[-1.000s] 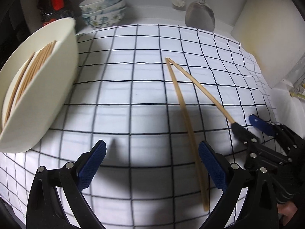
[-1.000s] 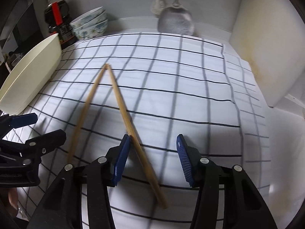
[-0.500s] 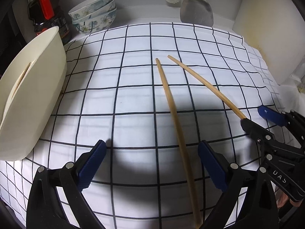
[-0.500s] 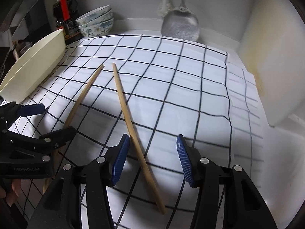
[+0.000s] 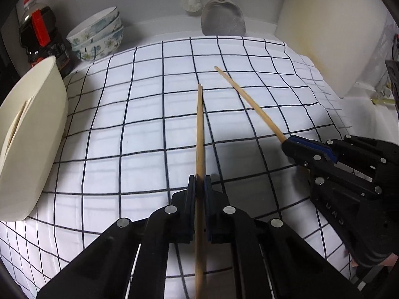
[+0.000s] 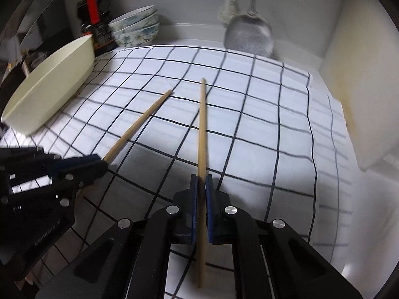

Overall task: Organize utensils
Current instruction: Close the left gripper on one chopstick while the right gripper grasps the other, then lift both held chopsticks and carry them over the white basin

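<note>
We hold one chopstick (image 5: pixel 199 134) clamped in the left gripper (image 5: pixel 199 186) and the other chopstick (image 6: pixel 202 134) clamped in the right gripper (image 6: pixel 201 186).

Black tool (image 5: pixel 199 186); blue pads (image 6: pixel 209 214); silver screws (image 5: pixel 170 209)

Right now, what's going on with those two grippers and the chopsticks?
A person is sorting chopsticks on a checked cloth. The left gripper is shut on one chopstick, and the right gripper is shut on the other chopstick. Each stick points away toward the back wall, tips apart. The cream tray at the left edge already holds more chopsticks; neither held stick has reached it yet.
</note>
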The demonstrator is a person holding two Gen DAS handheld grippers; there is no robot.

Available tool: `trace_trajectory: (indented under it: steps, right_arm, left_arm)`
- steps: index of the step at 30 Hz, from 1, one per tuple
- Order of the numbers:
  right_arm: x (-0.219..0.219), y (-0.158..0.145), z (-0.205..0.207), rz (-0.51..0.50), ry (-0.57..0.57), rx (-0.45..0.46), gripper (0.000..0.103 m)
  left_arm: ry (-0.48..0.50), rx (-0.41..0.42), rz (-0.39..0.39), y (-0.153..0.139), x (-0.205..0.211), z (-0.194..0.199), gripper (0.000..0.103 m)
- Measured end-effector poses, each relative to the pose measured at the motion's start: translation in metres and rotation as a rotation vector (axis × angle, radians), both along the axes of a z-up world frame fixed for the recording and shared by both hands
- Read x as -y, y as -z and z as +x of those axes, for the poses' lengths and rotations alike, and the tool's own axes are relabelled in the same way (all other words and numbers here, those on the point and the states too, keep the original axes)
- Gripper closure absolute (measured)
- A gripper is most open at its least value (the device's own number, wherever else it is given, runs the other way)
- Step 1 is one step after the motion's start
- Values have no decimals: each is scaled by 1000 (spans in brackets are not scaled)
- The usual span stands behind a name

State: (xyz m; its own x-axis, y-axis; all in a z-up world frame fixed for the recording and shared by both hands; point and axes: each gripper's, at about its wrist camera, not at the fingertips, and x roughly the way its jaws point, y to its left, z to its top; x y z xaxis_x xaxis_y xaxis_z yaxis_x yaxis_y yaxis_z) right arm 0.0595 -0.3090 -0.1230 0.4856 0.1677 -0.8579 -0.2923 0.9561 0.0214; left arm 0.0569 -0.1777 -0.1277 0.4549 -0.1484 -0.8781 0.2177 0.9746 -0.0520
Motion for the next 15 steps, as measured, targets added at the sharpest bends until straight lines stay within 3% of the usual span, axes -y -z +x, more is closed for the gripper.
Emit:
trace_trajectory:
  steps: [6,15]
  right_arm:
    - [1,-12,-10,59,77,-6,97]
    - [-32,-63,-25,130,110,58,97]
  left_arm:
    - [4,21,-1,-16,-17,-6,96]
    - [17,127,-26,-73,-59,-15,96]
